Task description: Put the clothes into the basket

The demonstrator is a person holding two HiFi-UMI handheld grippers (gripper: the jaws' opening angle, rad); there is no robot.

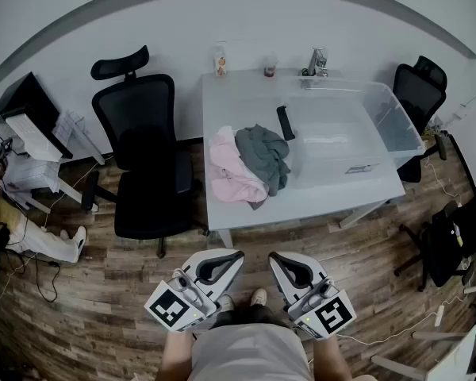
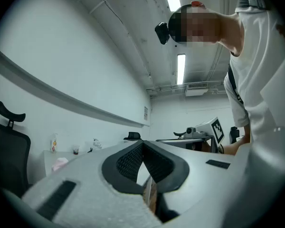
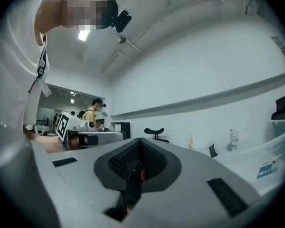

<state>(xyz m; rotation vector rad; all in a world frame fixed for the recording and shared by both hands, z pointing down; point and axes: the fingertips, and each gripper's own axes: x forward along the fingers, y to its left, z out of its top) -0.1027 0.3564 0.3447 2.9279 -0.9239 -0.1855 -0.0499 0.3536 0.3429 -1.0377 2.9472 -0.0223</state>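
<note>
A pink garment point(image 1: 232, 171) and a grey-green one point(image 1: 265, 155) lie heaped together on the white table point(image 1: 317, 201). To their right stands a clear plastic basket point(image 1: 385, 116); I see no clothes in it. Both grippers hang low over the wooden floor, short of the table's front edge and close to the person's body. My left gripper point(image 1: 236, 253) is shut with nothing between its jaws, and so is my right gripper point(image 1: 274, 255). The left gripper view shows the shut tips point(image 2: 142, 142) and the pink garment point(image 2: 60, 164) far off. The right gripper view shows shut tips point(image 3: 140, 139) and the basket's edge point(image 3: 281, 129).
A black office chair point(image 1: 147, 165) stands left of the table and another point(image 1: 419, 86) at its far right. A black remote point(image 1: 285, 123), a bottle point(image 1: 220, 60) and a cup point(image 1: 269, 70) sit on the table. A dark bag point(image 1: 452, 244) lies on the floor at right.
</note>
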